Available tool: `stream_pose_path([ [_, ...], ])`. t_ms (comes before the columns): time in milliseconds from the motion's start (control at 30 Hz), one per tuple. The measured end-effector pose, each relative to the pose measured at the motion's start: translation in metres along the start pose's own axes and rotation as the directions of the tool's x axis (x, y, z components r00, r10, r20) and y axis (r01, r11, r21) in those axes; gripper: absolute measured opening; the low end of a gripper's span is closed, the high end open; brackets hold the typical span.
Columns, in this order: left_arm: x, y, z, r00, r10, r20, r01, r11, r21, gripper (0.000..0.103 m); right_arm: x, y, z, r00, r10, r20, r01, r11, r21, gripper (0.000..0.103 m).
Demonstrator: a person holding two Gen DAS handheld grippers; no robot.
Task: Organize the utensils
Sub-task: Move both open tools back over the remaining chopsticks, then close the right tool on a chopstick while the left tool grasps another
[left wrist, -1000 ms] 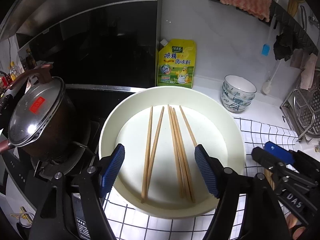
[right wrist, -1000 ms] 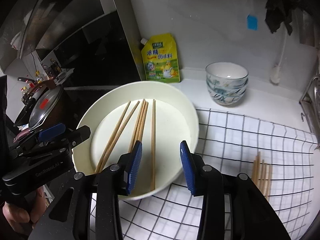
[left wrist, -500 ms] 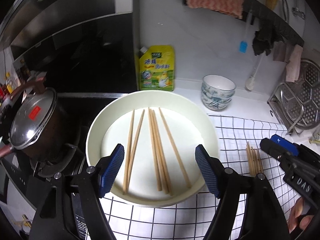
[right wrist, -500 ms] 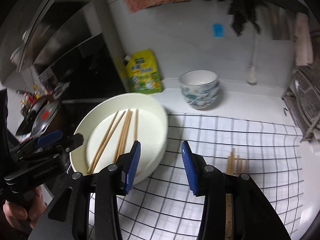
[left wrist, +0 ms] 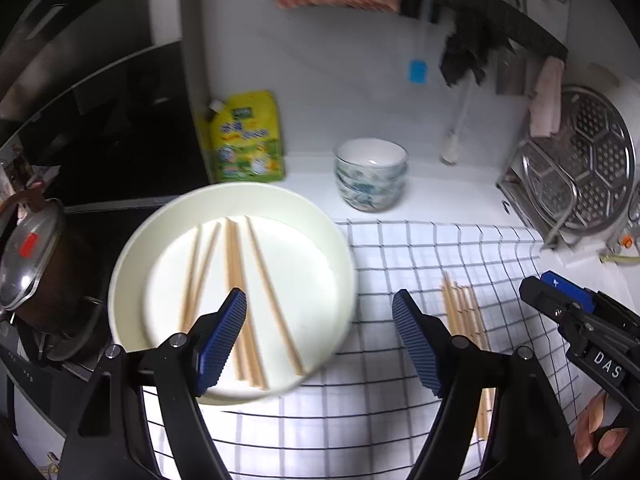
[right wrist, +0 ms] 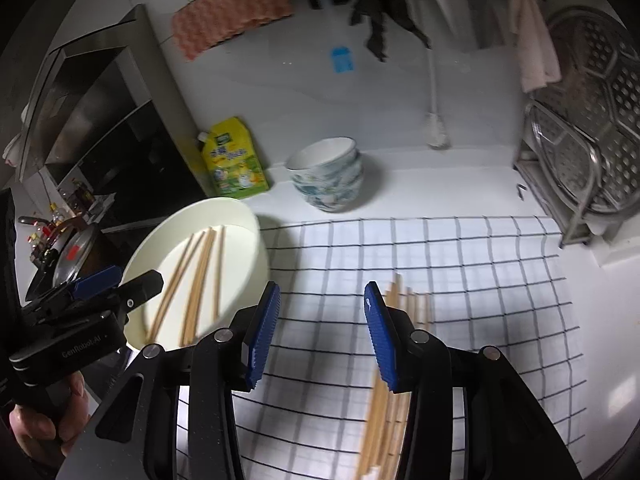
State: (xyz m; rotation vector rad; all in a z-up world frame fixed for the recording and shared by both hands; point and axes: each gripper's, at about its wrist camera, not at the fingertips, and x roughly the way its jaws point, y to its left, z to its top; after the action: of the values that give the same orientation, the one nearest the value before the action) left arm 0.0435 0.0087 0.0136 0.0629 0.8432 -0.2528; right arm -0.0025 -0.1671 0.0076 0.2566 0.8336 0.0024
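A cream plate point(left wrist: 132, 264) holds several wooden chopsticks point(left wrist: 236, 264) lying loose. My left gripper point(left wrist: 318, 294) hovers over the plate's right rim, its jaws opening with nothing between them. On the checked cloth point(right wrist: 460, 264) lies a second bundle of chopsticks point(right wrist: 416, 304), partly hidden under my right gripper's right finger. My right gripper point(right wrist: 322, 286) stands open above the cloth, just left of that bundle, holding nothing. The plate point(right wrist: 240, 208) and its chopsticks point(right wrist: 196, 276) lie to its left. The left view shows the bundle point(left wrist: 460, 308) and the right gripper point(left wrist: 560, 292).
Stacked patterned bowls point(left wrist: 370, 176) and a yellow pouch point(left wrist: 246, 140) stand by the back wall. A lidded pot point(left wrist: 28, 256) sits on the stove at left. A metal dish rack point(left wrist: 580, 168) fills the right side. Cloths and tools hang above.
Both grippers have moved right, from over the plate toward the checked cloth. The plate has slid left in both views and the bundle on the cloth has come under the right gripper.
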Motion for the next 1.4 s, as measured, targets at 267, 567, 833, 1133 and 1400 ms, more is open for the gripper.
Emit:
stream_pose_path([
  [267,0.015,-0.054,-0.015,0.998,-0.055,-0.04,0.057,0.997,0.047,0.074,-0.005,-0.058,-0.024,0.995,-0.081,-0.05,0.084,0.996,0.044,0.042],
  [567,0.041,-0.102,-0.038,0.991,-0.078,-0.108,0.089,0.991,0.098,0.074,0.008,-0.104,-0.062,0.982,-0.126,-0.141,0.138,0.988,0.076,0.042],
  [833,0.07,-0.106,-0.058,0.986,-0.052,-0.159,0.067,0.994,0.091,0.074,0.038,-0.104,-0.086,0.972,-0.107,-0.21,0.123,0.99,0.066,0.042],
  [1133,0.081,-0.097,-0.07,0.983,-0.041,-0.18,0.055,0.995,0.077,0.074,0.061,-0.093,-0.1,0.958,-0.127,-0.258,0.135,0.991,0.013,0.042],
  [1400,0.085,-0.093,-0.076,0.981,-0.038,-0.19,0.053,0.996,0.074,0.074,0.07,-0.087,-0.109,0.941,-0.185,-0.282,0.182,0.983,-0.037,0.042],
])
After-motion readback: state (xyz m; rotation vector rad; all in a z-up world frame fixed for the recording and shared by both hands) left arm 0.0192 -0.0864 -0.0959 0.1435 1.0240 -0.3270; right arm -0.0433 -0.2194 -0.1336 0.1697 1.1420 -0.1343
